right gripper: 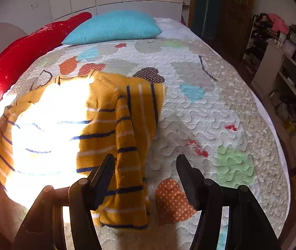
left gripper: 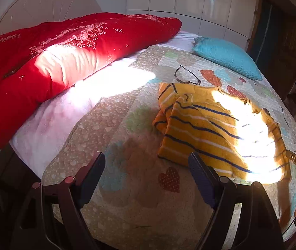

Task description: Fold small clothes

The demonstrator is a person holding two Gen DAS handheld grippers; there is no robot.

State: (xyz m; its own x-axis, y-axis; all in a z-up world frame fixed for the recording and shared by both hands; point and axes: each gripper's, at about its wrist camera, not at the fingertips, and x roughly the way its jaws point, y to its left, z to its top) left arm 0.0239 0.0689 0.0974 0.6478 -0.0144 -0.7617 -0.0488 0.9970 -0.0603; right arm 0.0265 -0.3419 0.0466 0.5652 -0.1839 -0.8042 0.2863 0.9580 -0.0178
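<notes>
A patch of hard sunlight washes out the middle of the sweater (left gripper: 208, 129), so its stripes and folds vanish there in both views. In the left wrist view the sweater's right side is lost in glare and its edge runs close to the bed's (left gripper: 127, 208) near right edge; the right tongs show there only as a sliver at the frame's right margin, too cut off to read.

The sweater is mustard yellow with navy and white stripes, a fuzzy knit. It lies flat on the quilt (right gripper: 210, 108) in the middle of the bed, nearer the foot than the pillows. Both sleeves are folded in over the body.

The right wrist view shows the folded sleeve running down towards the camera, its cuff end between the right tongs (right gripper: 146, 164), whose jaws stand apart and press on nothing. The left tongs (left gripper: 147, 162) also gape wide and empty, over bare quilt just beside the sweater's hem corner.

Only the left view shows the headboard (left gripper: 43, 6) and the full red duvet (left gripper: 64, 52); only the right view shows the shelves (right gripper: 289, 87) beside the bed. The teal pillow (right gripper: 114, 27) appears in both.
</notes>
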